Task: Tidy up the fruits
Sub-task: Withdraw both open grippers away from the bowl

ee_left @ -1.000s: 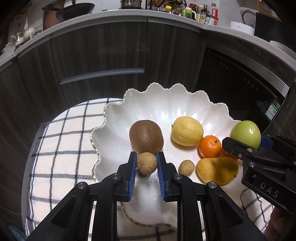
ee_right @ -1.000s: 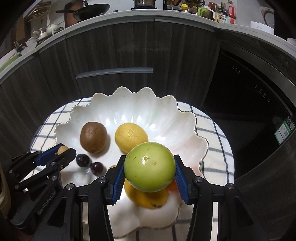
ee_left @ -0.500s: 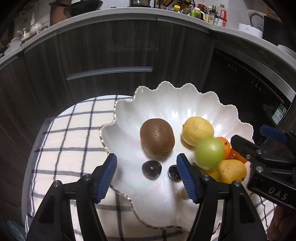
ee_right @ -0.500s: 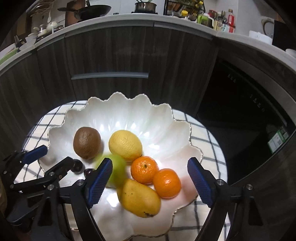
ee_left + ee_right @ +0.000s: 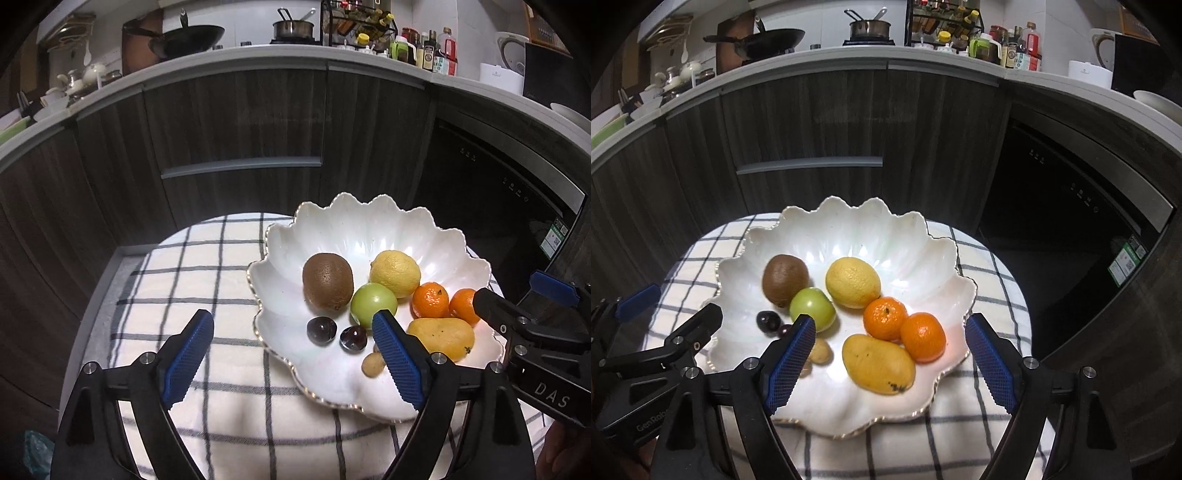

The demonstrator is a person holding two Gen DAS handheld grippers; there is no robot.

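The right gripper (image 5: 890, 354) is hanging over the near side of a white scalloped bowl (image 5: 916, 236), its jaws having just been opening wide with nothing gripped between them. Sitting in the bowl: a kiwi (image 5: 785, 280), a lemon (image 5: 853, 282), a green apple (image 5: 812, 309) touching the kiwi, two mandarins (image 5: 885, 318), a mango (image 5: 878, 364) and dark cherries (image 5: 767, 321). The left gripper (image 5: 661, 317) is poking in at the lower left, over the checked cloth (image 5: 993, 280).

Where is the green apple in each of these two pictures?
Left wrist view: green apple sits right of centre, just above the right blue finger.
Right wrist view: green apple sits left of centre, above the left blue finger.
Shared landmark: in both it touches the brown kiwi.
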